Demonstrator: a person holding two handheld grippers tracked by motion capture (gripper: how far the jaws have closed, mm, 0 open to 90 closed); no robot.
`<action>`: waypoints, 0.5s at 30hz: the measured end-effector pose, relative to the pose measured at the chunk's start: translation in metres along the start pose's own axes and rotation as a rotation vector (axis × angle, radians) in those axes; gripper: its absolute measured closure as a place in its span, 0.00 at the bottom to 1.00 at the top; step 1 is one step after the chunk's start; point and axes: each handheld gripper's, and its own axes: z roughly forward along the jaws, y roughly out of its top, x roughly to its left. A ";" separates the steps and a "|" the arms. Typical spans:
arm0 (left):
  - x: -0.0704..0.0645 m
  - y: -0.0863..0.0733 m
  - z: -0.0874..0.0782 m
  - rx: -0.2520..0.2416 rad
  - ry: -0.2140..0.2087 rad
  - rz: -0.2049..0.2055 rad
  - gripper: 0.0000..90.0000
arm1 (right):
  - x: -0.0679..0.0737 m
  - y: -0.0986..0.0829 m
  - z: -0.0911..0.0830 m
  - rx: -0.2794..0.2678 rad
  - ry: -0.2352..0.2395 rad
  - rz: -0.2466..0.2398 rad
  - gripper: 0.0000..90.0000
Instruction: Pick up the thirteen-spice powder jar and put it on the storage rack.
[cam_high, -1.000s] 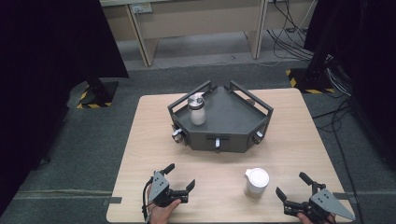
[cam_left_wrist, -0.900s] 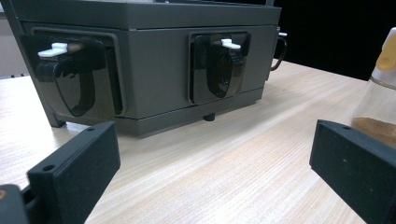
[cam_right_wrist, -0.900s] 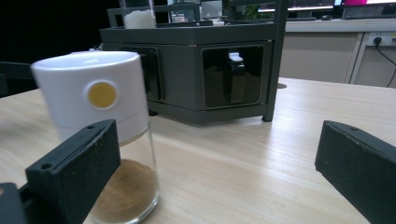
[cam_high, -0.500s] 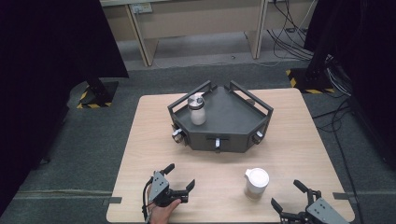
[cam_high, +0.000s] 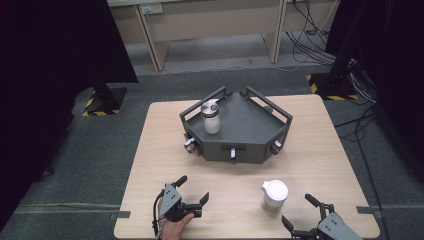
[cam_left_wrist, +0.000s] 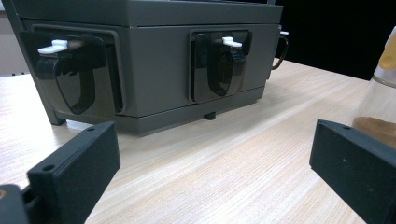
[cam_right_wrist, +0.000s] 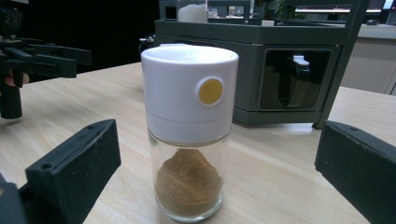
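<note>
Glass below and plastic above, the spice jar (cam_right_wrist: 189, 130) stands upright on the desk (cam_high: 320, 150), near its front edge and just ahead of the right gripper (cam_high: 306, 216), whose jaws are spread wide on either side of it without touching. It looks light, with only a low heap of brown powder at the bottom. The clear wall will likely be slick and breakable, so I would close on the white cap (cam_right_wrist: 189, 91), or just under it, squarely and gently. The left gripper (cam_high: 192, 189) rests with its jaws wide apart too, well to the side, facing the grey rack (cam_high: 250, 145), where another jar (cam_high: 210, 116) stands.
</note>
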 end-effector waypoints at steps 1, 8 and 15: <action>0.000 0.000 0.000 0.000 0.000 0.000 0.01 | 0.000 0.000 0.001 0.002 0.003 0.002 0.00; 0.000 0.000 0.000 0.000 0.003 -0.001 0.01 | 0.006 0.004 0.012 0.019 0.017 -0.006 0.01; 0.000 0.000 0.000 0.000 0.002 0.001 0.01 | 0.009 0.007 0.024 0.036 0.023 -0.008 0.01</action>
